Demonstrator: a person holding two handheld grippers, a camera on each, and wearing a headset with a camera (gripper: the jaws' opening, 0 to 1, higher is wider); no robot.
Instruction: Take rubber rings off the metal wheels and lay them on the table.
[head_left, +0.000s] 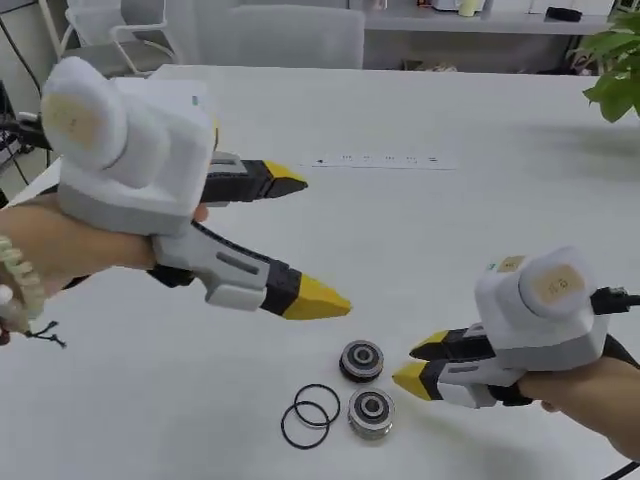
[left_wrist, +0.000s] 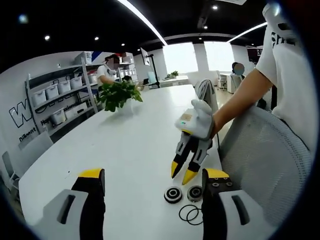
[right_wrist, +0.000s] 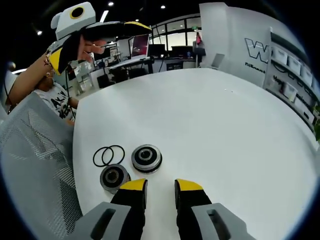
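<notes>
Head view: rubber rings (head_left: 310, 412) flat beside wheels (head_left: 361, 360) at near edge of tabletop (head_left: 450, 220), evidently removed; left claw (head_left: 310, 240) wide, right claw (head_left: 415, 362) slightly open, both empty.

The printed marks (head_left: 385, 159) toward the far edge of the table (head_left: 480, 230) are too small to read, and the plant (head_left: 612, 70) by its far right corner is cut off by the frame. In the left gripper view, one jaw of the left gripper (left_wrist: 153, 173) covers one side of the two rings (left_wrist: 190, 214) near the table's edge. From here the wheels (head_left: 361, 361) are too small to tell whether a ring sits on either rim, and the hand (head_left: 60, 250) on the left gripper runs out of the head view.
</notes>
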